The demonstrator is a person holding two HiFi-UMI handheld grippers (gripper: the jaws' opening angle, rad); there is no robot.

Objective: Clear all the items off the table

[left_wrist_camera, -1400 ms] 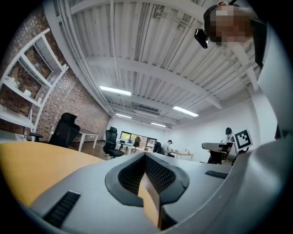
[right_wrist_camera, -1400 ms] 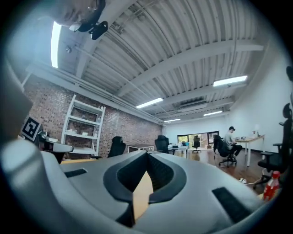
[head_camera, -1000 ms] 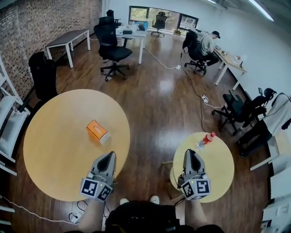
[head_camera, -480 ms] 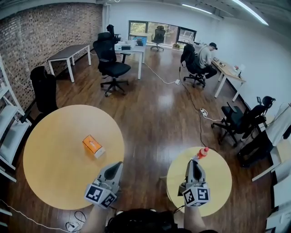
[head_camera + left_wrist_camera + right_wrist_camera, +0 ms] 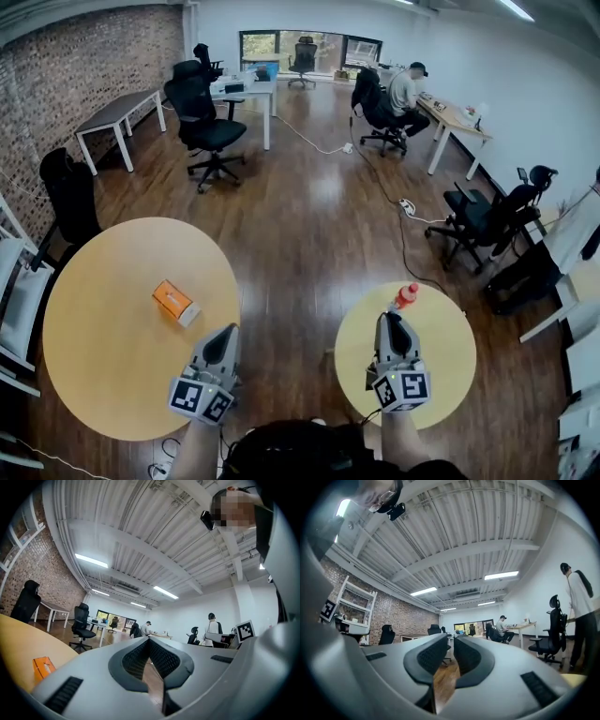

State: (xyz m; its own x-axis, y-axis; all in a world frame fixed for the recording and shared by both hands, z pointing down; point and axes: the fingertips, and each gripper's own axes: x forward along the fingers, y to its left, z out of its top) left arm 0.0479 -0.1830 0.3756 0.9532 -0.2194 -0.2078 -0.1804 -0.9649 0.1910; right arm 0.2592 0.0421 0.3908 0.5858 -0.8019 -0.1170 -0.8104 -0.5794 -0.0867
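Note:
An orange box (image 5: 174,302) lies on the large round wooden table (image 5: 84,375) at the left; it also shows in the left gripper view as the orange box (image 5: 43,666) low at the left. My left gripper (image 5: 221,339) hovers over that table's right edge, shut and empty, its left gripper tips (image 5: 149,641) touching. A bottle with a red cap (image 5: 404,297) rests at the far edge of the small round table (image 5: 445,366). My right gripper (image 5: 389,323) points at it from just short of it. Its jaws are opening, a narrow gap at the right gripper tips (image 5: 451,639), nothing between them.
Wooden floor separates the two tables. Black office chairs (image 5: 202,131) and white desks (image 5: 112,114) stand at the back, where a person (image 5: 405,92) sits at a desk. More chairs (image 5: 483,220) and a floor cable (image 5: 405,234) lie at right. White shelving (image 5: 14,281) at left.
The head view has shifted, so both tables sit lower and further left. My right gripper has come closer to the bottle. The left gripper stays over the large table's edge.

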